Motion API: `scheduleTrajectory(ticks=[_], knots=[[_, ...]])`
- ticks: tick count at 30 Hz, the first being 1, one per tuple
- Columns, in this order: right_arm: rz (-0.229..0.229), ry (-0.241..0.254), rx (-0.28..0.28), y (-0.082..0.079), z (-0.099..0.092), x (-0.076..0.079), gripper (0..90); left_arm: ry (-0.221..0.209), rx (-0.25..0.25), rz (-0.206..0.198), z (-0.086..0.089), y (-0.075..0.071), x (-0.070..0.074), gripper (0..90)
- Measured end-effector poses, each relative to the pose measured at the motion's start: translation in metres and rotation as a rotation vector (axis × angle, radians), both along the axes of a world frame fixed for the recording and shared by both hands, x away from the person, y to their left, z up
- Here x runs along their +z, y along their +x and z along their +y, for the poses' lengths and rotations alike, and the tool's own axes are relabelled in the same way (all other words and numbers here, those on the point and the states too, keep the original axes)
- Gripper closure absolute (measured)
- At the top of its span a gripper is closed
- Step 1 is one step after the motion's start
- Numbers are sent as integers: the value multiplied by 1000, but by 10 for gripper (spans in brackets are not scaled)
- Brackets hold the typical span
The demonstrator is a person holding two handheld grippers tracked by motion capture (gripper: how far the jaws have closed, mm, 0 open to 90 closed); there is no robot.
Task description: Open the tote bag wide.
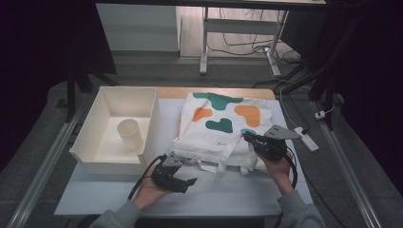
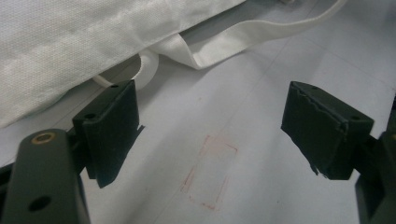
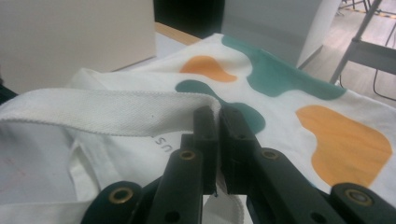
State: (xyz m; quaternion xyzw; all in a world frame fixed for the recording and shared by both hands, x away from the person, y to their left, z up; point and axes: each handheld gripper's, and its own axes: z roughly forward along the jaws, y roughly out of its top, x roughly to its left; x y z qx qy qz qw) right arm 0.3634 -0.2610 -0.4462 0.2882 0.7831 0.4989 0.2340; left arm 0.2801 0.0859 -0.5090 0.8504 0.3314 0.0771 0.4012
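A white canvas tote bag printed with green and orange blobs (image 1: 223, 124) lies flat in the middle of the high view, on the pale grey tabletop (image 1: 95, 194), to the right of a cream plastic bin (image 1: 90, 151) holding a cream cup (image 1: 130, 134).

The right gripper (image 1: 248, 137), at the bag's lower right edge, has its jaws pinched together on one of the bag's white woven handle straps (image 3: 107, 112), which runs off to the left in the right gripper view. The left gripper (image 1: 187, 183), lower centre of the high view, has its jaws wide apart over bare table, just short of the other strap loop (image 2: 261, 35).

The bag looks light, limp and not fragile; the cloth will likely sag and fold wherever unsupported. The straps seem the firmest places to hold, so the free loop suits the left gripper.
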Motion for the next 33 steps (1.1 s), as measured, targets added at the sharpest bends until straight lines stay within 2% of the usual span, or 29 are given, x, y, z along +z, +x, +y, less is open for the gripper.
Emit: scheduleTrajectory(ticks=[4,9,10,11,15,16,17,18,19,20,21,23,25,26,29,30,32,33], knots=[[9,-19,-18,6,-2,-3,853,3,-3,2,-1,0,-1,190],[59,-41,-98,36,-7,-20,853,9,-12,2,-3,1,-1,190],[59,-41,-98,36,-7,-20,853,8,-13,2,-3,1,-1,190],[84,-59,-137,47,-9,-29,853,11,-12,0,-3,1,-2,190],[143,-56,-225,60,-18,-43,844,12,-12,0,-3,1,-2,190],[164,-51,-236,61,-20,-46,834,11,-13,0,-3,1,-1,190],[164,-51,-236,61,-20,-46,834,12,-14,-1,-3,1,-1,190],[190,-56,-231,62,-23,-49,786,11,-14,0,-3,0,-1,190],[190,-60,-225,61,-23,-49,743,12,-15,-1,-3,0,-1,190],[190,-60,-225,61,-23,-49,743,13,-14,-2,-3,0,-1,190],[190,-70,-223,57,-22,-47,602,17,-16,-4,-3,-1,-1,190],[190,-83,-230,50,-22,-41,525,13,-14,-8,-2,-2,0,190],[187,-84,-209,40,-23,-33,461,17,-17,-10,-1,-2,0,190],[187,-84,-209,40,-23,-33,461,17,-17,-10,-1,-2,0,190],[171,-70,-186,23,-27,-21,419,19,-16,-9,-1,-1,0,190],[163,-68,-165,12,-31,-16,410,20,-15,-10,-1,-1,0,190],[159,-71,-151,7,-32,-13,411,18,-13,-10,-1,-1,0,190],[130,-73,-132,-4,-32,-10,411,18,-13,-11,-1,-1,0,190]])
